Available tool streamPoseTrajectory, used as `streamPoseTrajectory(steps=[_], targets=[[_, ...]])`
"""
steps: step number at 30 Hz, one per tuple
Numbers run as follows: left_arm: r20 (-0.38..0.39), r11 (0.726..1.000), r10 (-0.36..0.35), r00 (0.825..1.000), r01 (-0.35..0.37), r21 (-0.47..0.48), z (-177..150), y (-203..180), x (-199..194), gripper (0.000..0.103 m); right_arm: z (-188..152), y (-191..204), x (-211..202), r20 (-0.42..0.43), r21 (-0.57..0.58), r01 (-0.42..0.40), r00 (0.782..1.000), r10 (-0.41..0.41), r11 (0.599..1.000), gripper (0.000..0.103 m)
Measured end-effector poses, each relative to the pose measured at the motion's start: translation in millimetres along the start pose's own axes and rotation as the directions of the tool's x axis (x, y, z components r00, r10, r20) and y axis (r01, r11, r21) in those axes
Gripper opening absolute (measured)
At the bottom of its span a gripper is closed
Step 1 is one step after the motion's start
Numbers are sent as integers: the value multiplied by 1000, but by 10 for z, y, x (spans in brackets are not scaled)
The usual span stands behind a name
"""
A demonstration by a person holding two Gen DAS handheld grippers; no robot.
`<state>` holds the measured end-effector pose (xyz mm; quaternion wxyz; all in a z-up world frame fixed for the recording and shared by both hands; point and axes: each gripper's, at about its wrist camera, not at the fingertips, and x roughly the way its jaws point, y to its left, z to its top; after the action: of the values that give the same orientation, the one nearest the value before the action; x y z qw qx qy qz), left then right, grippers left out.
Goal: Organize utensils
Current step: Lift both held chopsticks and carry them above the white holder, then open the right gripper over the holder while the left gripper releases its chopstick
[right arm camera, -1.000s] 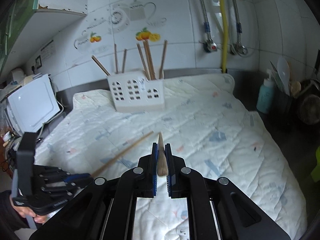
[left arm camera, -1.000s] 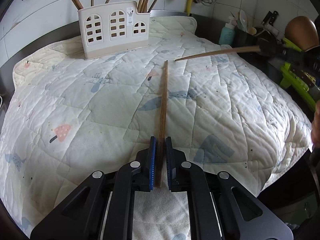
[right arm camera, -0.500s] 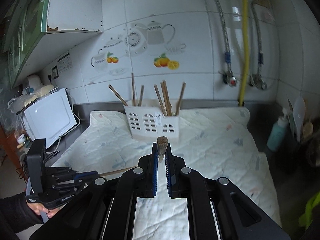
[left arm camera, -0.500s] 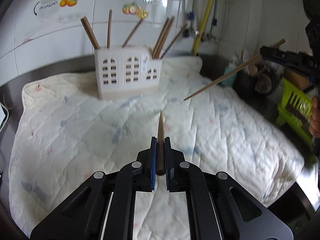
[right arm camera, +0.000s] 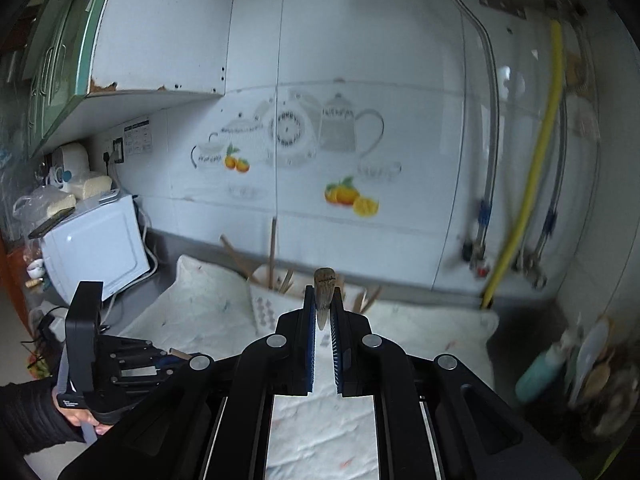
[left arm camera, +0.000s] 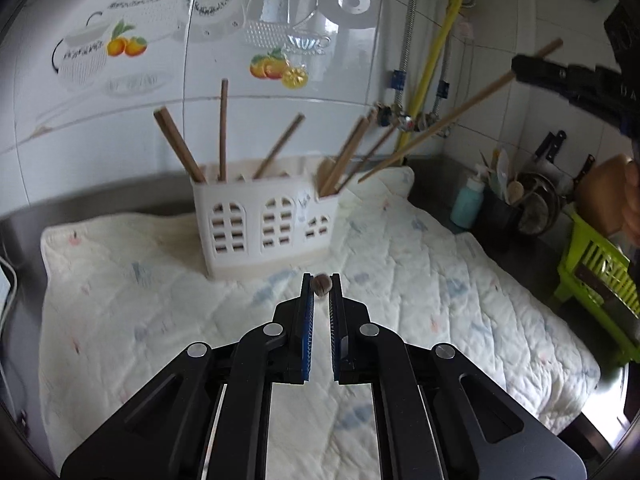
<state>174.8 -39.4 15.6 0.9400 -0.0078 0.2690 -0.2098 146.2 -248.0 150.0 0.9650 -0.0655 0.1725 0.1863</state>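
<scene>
Left wrist view: left gripper (left arm camera: pixel 321 286) clamped a chopstick (left arm camera: pixel 321 285) end-on; right gripper (right arm camera: pixel 325 300) gripped another chopstick (right arm camera: pixel 324 282), both raised over quilt (left arm camera: pixel 440 280).

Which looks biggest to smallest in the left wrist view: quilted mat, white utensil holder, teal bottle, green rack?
1. quilted mat, by far the largest.
2. white utensil holder.
3. green rack, cut off at the frame edge, so its rank against the holder is unsure.
4. teal bottle, smallest.

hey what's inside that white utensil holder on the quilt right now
Several wooden chopsticks stand in the white utensil holder, leaning out of its top in separate compartments. Their lower ends are hidden behind its walls, so anything lying at the bottom can't be seen.
</scene>
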Motion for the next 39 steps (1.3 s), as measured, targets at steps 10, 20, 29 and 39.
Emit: streamPoseTrajectory(steps=[10, 20, 29, 39], targets=[[51, 1000, 29, 998, -30, 5, 492, 199, 7, 6, 581, -125, 293, 34, -29, 62, 998, -61, 998, 7], [150, 997, 67, 986, -74, 36, 1015, 278, -255, 6, 621, -240, 811, 11, 8, 67, 998, -67, 998, 7], [281, 991, 108, 954, -125, 45, 1536, 277, -471, 6, 255, -374, 1466, -98, 62, 40, 995, -34, 997, 7], [363, 987, 138, 921, -159, 27, 1930, 325, -328, 6, -3, -433, 1769, -183, 59, 24, 983, -13, 998, 9]])
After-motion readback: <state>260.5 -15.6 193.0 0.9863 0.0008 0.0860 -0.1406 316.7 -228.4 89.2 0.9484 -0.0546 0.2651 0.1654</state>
